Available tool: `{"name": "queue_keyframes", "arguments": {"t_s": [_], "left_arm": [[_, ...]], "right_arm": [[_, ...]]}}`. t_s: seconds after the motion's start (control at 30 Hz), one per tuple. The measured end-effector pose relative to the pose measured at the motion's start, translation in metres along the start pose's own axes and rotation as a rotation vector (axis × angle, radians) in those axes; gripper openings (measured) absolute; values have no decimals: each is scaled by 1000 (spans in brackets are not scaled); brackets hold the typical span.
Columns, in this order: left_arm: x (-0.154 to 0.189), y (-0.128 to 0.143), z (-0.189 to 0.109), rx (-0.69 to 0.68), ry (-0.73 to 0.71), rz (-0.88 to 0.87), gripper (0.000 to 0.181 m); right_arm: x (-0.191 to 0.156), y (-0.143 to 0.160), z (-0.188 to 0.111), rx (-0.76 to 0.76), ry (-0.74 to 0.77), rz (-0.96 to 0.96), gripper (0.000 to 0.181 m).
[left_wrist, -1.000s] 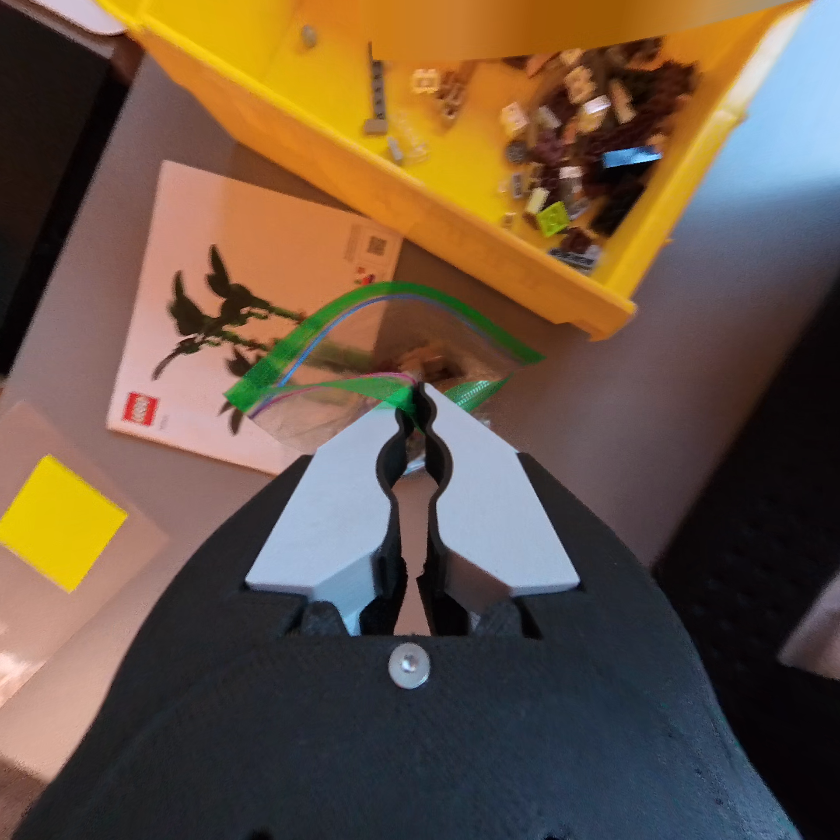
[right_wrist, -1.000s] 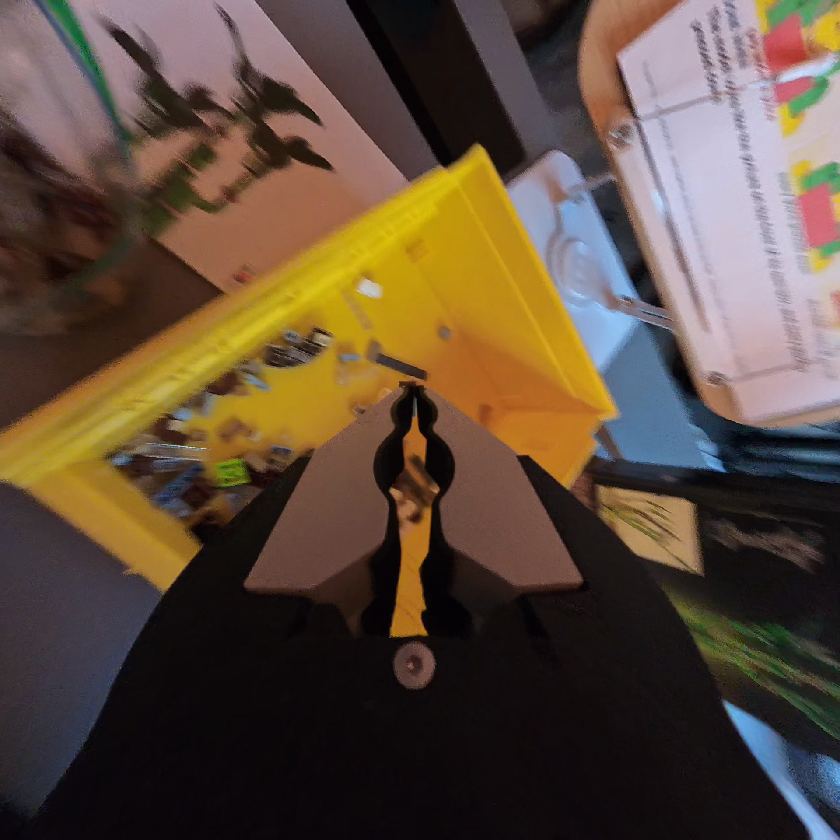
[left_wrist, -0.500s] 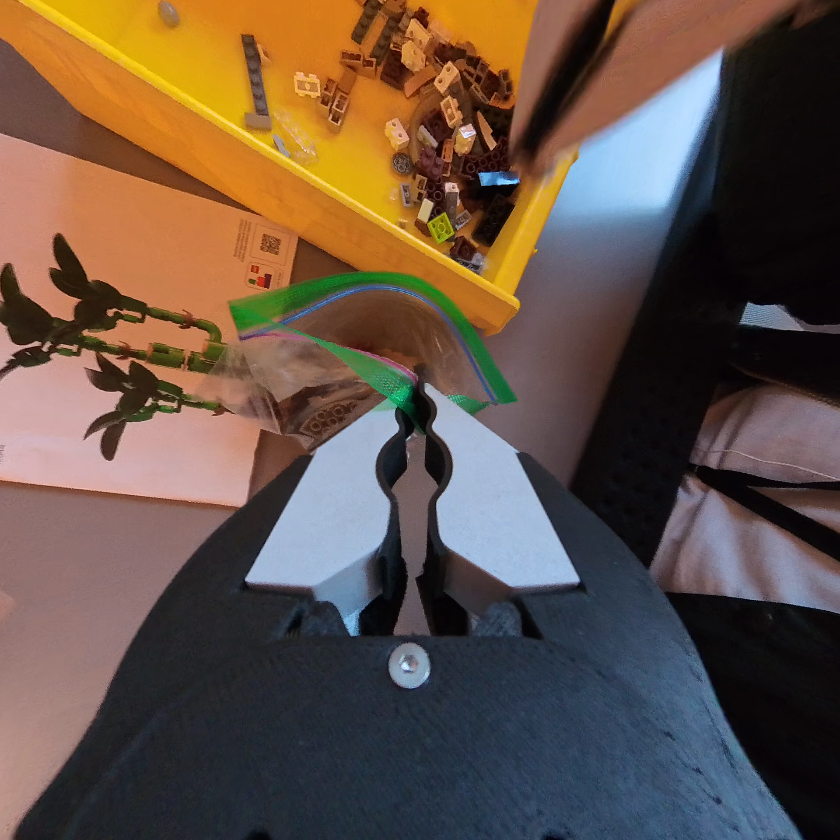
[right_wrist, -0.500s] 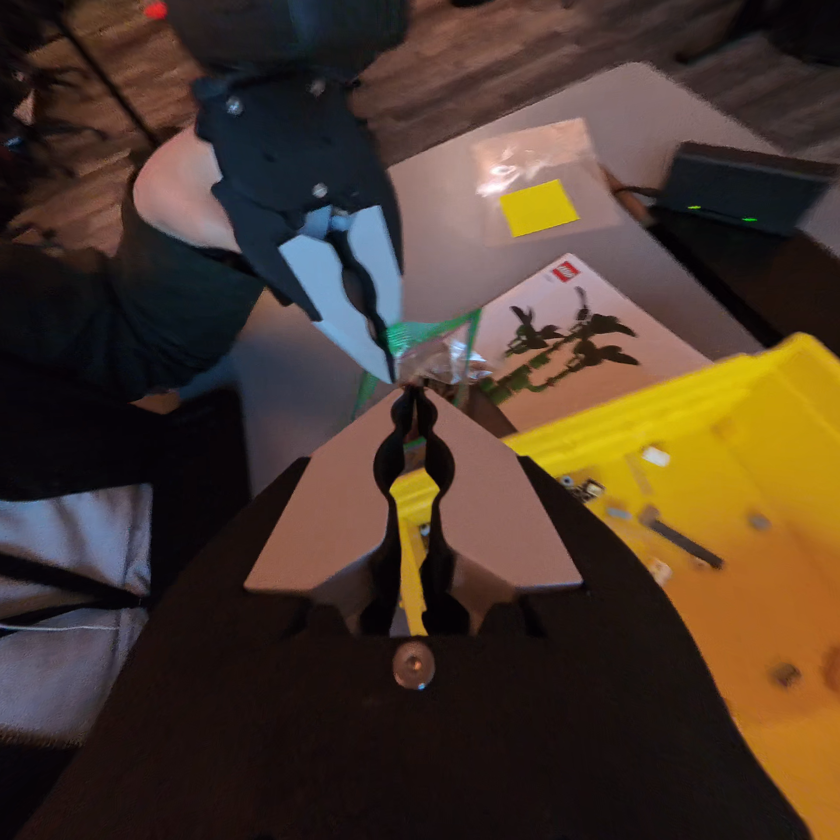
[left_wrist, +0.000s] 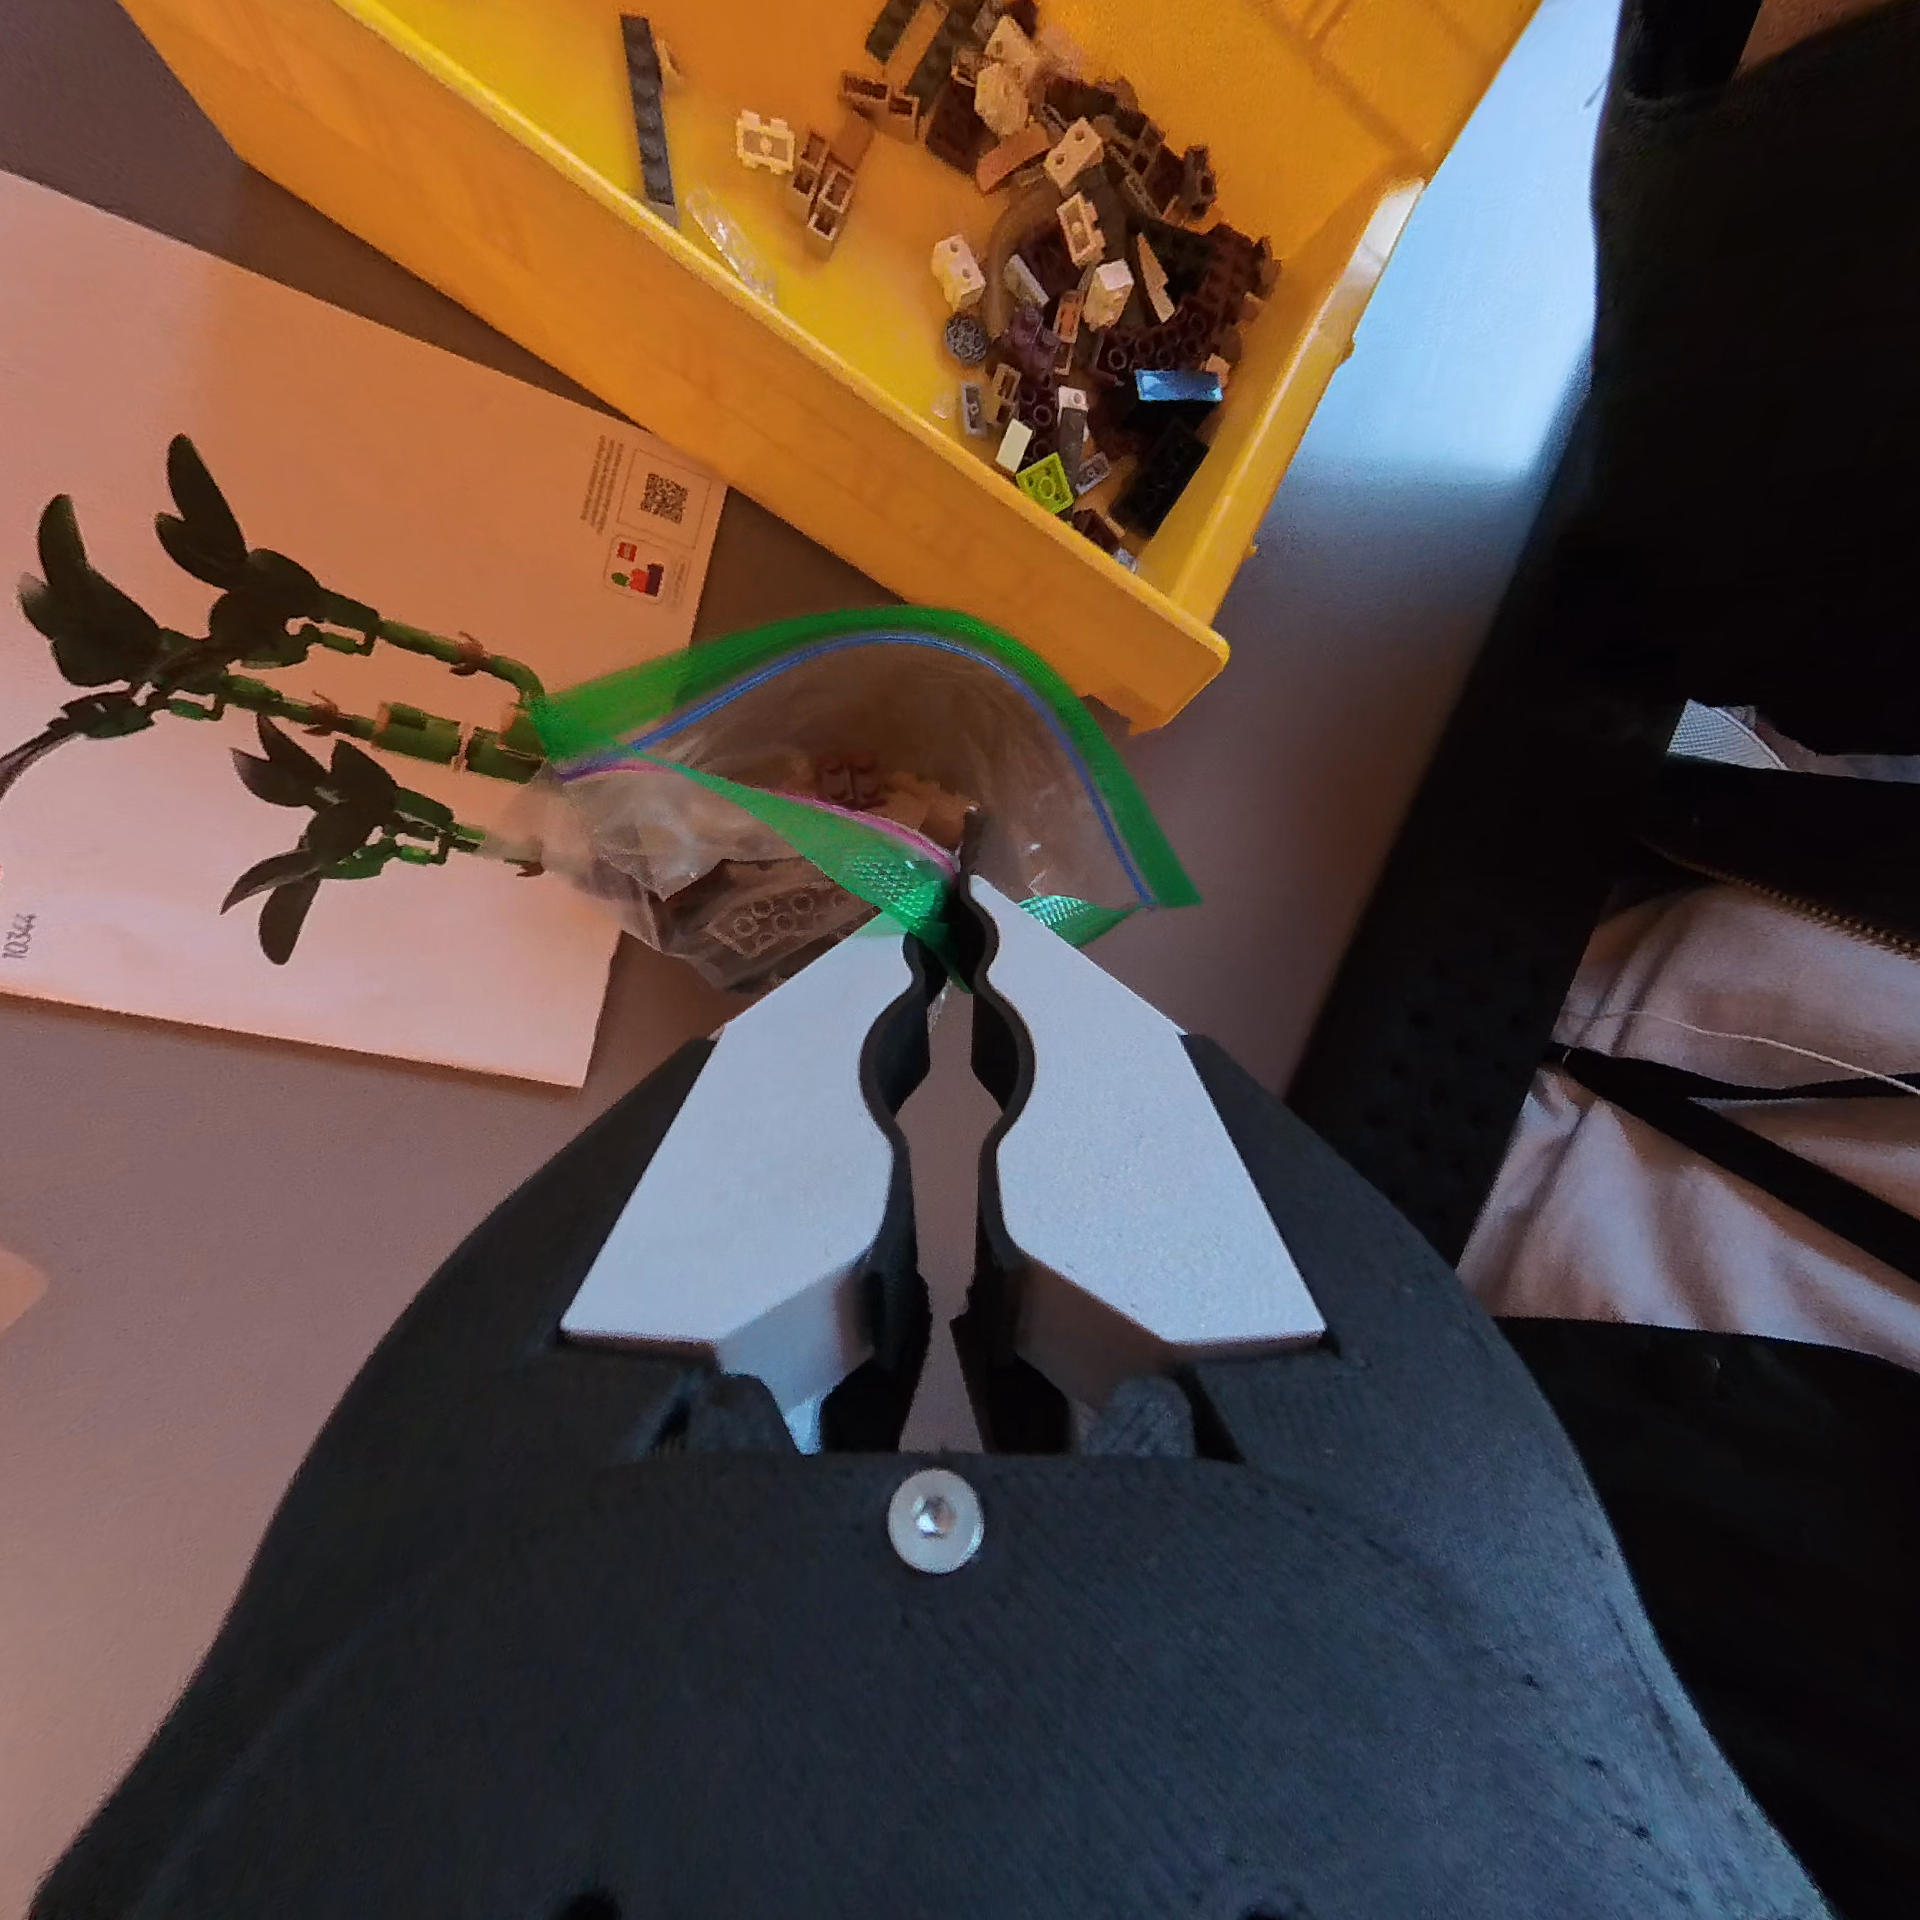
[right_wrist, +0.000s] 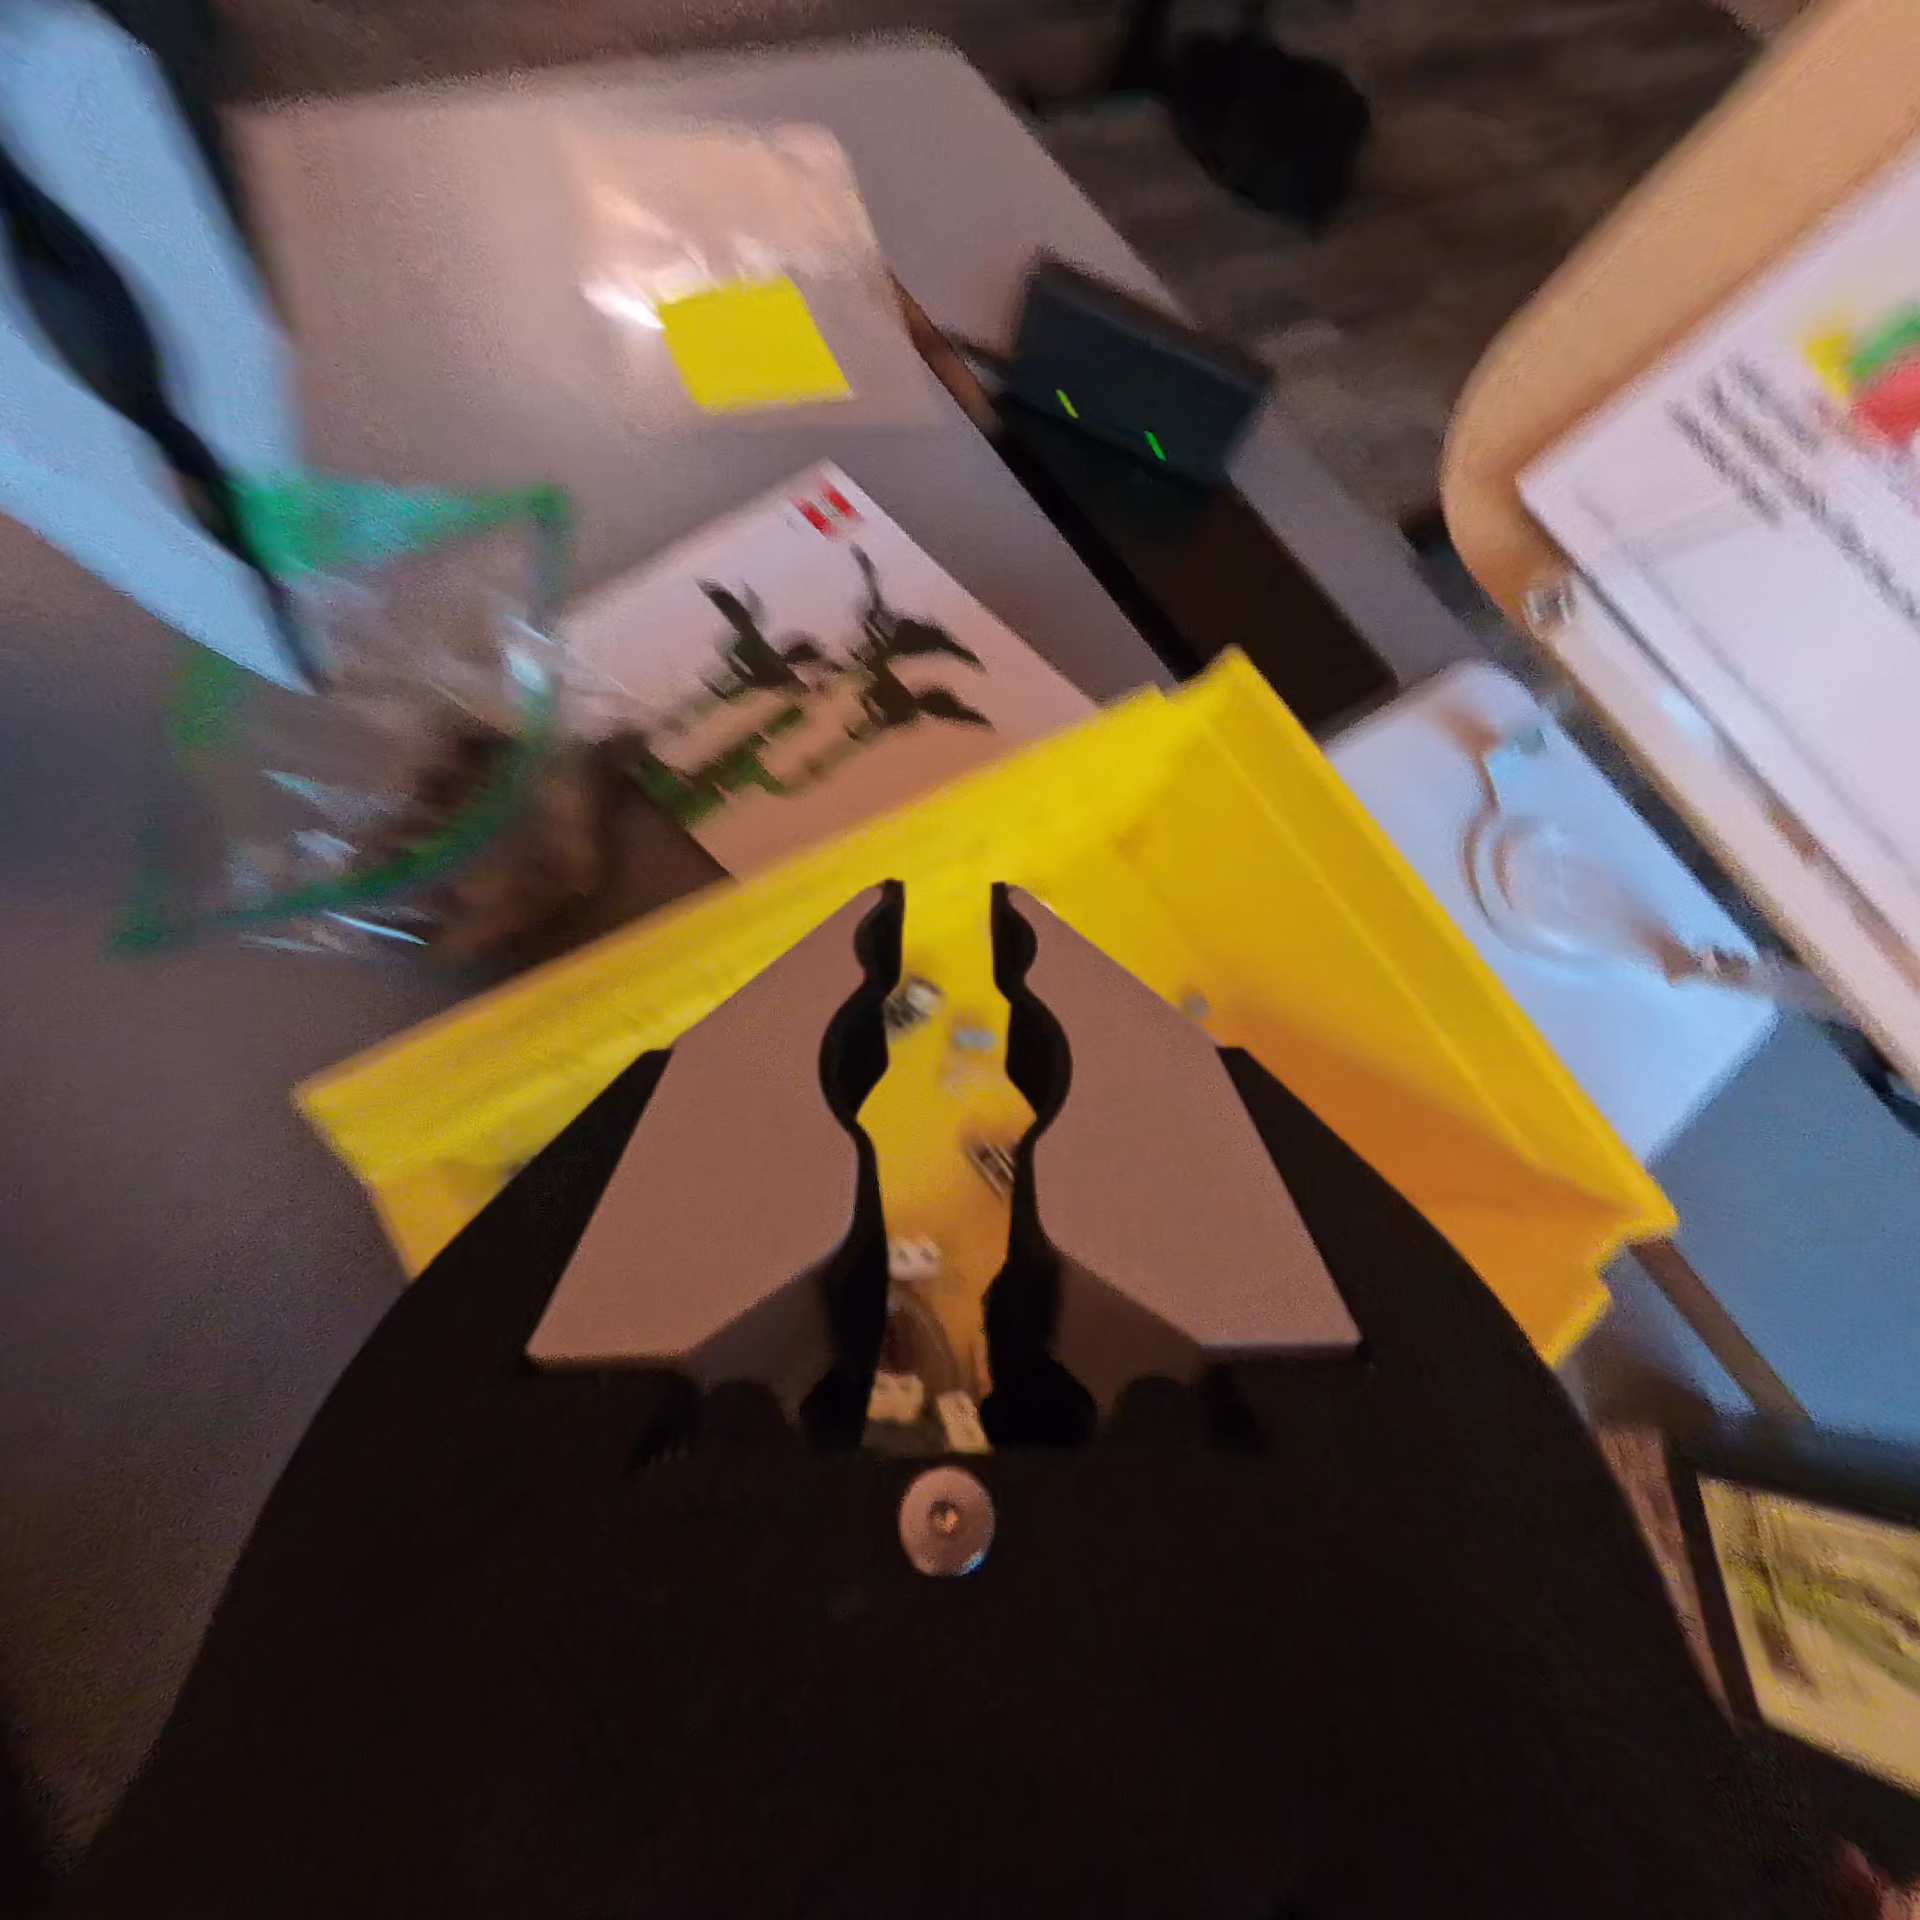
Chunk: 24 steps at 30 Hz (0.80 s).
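Grey counter (left_wrist: 260, 1195) carries a yellow bin (left_wrist: 727, 343), an instruction booklet (left_wrist: 343, 623) with a green plant printed on its cover, and, toward the far end in the right wrist view, a yellow square note (right_wrist: 753, 343) under a clear sheet. Left gripper (left_wrist: 958, 914): jaws pressed together, pinching the near lip of a clear zip bag (left_wrist: 831, 790) at its green seal strip. The bag mouth gapes open, facing up toward the camera, its far lip arching toward the bin's near corner. The bag body hangs ahead and to the left of the jaws over the booklet's edge and contains small bricks. The bag lies just beside the bin wall; contact cannot be determined. Loose dark and tan bricks (left_wrist: 1091, 270) are heaped in the bin end nearest the bag. Right gripper (right_wrist: 945, 894): jaws slightly spread, nothing between them, positioned above the bin interior (right_wrist: 1299, 935) with scattered small pieces visible through the gap. From this gripper the bag (right_wrist: 364, 790) lies to the left, beyond the bin's long wall; the view is motion-blurred. The right gripper is the nearer to the bin contents.
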<state>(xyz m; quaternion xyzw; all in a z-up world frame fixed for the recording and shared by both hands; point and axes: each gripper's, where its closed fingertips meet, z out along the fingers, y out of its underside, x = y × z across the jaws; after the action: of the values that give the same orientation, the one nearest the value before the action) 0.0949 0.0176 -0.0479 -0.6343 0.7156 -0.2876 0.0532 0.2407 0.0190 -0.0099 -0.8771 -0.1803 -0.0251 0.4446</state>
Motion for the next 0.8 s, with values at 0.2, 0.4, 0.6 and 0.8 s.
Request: {"name": "queue_keyframes", "arguments": {"t_s": [0.2, 0.4, 0.6, 0.8], "left_arm": [[-2, 1, 1, -7, -3, -6, 0], [-1, 2, 4, -19, 8, -7, 0], [0, 2, 4, -19, 2, -3, 0], [0, 2, 3, -19, 1, -3, 0]], "right_arm": [[17, 91, 64, -379, 38, 77, 20], [9, 128, 88, -508, -10, 120, 37], [11, 131, 91, -475, -47, 190, 31], [11, 129, 88, -470, -44, 140, 14]]}}
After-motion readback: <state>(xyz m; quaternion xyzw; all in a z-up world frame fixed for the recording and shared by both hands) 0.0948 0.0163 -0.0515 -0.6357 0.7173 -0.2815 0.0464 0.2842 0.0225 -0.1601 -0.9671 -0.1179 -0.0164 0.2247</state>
